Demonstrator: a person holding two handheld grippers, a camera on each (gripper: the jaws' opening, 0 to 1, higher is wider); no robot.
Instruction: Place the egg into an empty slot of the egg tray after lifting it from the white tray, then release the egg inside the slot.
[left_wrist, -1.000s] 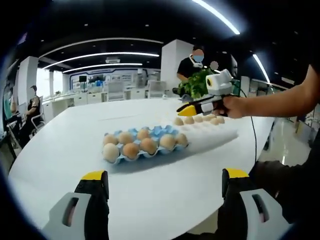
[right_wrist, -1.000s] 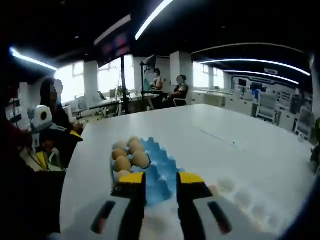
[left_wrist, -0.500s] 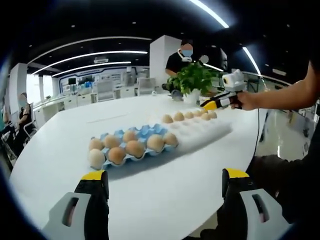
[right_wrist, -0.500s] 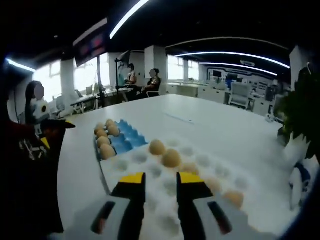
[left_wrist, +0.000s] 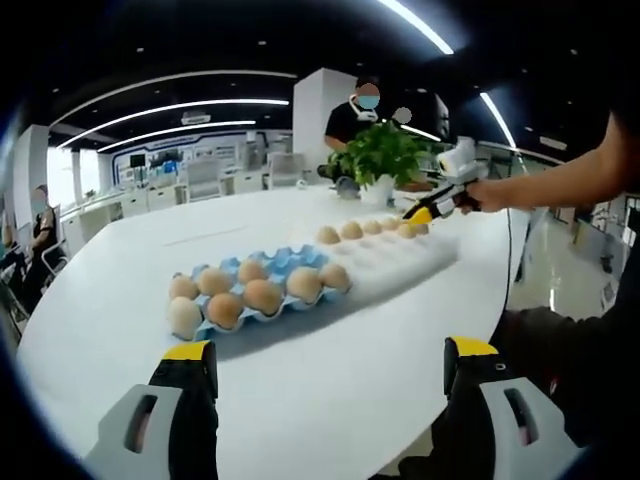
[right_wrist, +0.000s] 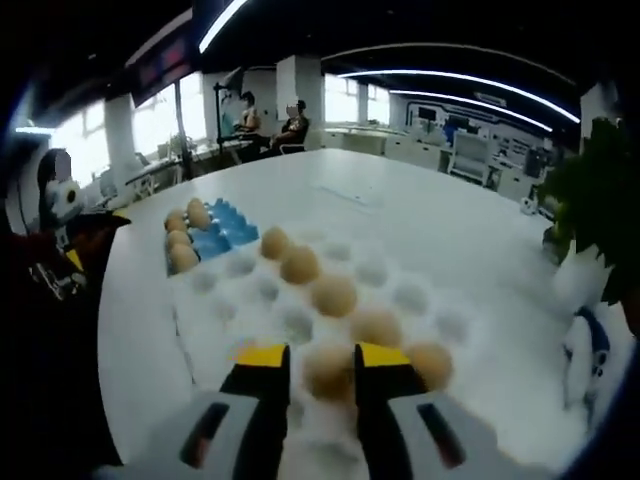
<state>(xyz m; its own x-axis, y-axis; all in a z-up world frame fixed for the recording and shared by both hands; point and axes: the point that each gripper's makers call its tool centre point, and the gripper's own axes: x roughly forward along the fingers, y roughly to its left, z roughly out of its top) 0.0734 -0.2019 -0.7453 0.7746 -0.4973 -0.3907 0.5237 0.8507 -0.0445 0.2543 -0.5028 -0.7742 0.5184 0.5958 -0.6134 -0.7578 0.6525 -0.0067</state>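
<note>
Since half second ago, my right gripper (right_wrist: 308, 360) moved from above white tray's (right_wrist: 250, 320) middle to its near edge; jaws parted, straddling egg (right_wrist: 328, 372), contact unclear. Blue egg tray (left_wrist: 262, 290) at left, empty slots along far row. My left gripper (left_wrist: 330, 365) wide open, empty, above bare white table (left_wrist: 330, 400). Potted plant (left_wrist: 385, 158) beyond; open-plan office.

counter (left_wrist: 330, 370): white, broad, running across the lower half of the left gripper view; potted plant (left_wrist: 380, 160): green leaves, white pot, upper centre-right at the counter's far edge; person (left_wrist: 352, 120): dark top, standing behind the plant; office desks and chairs (left_wrist: 215, 180): upper left, far back
</note>
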